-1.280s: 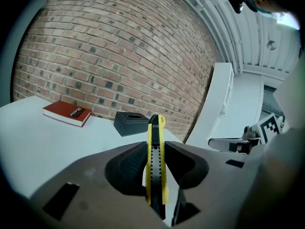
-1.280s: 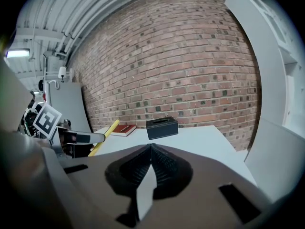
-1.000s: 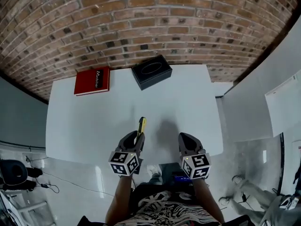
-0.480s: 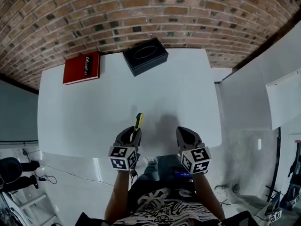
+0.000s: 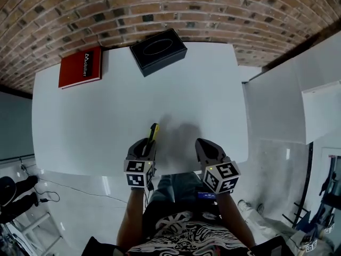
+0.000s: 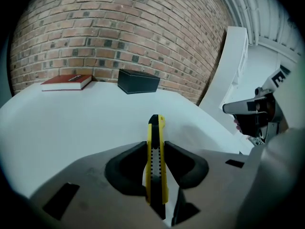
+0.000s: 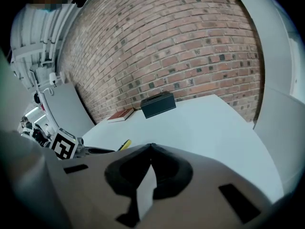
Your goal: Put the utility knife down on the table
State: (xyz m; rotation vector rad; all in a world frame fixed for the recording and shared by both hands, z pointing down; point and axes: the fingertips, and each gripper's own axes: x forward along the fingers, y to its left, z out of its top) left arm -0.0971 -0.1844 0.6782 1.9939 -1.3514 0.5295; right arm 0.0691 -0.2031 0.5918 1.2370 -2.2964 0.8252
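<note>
A yellow and black utility knife (image 6: 155,156) is clamped between the jaws of my left gripper (image 6: 155,149), its tip pointing forward over the white table (image 6: 71,118). From the head view the knife (image 5: 153,132) sticks out ahead of the left gripper (image 5: 145,147) near the table's front edge. The right gripper (image 5: 205,149) hovers beside it, about a hand's width to the right. Its jaws (image 7: 150,149) meet at the tips with nothing between them. The knife's yellow tip (image 7: 125,144) also shows in the right gripper view.
A black box (image 5: 158,51) stands at the table's far middle and a red book (image 5: 80,66) lies at the far left. A brick wall (image 5: 170,9) runs behind the table. A white panel (image 5: 277,105) stands to the right of the table.
Both grippers have stayed near the front edge. The head view has shifted, so the table and its objects sit higher and further left in the picture.
</note>
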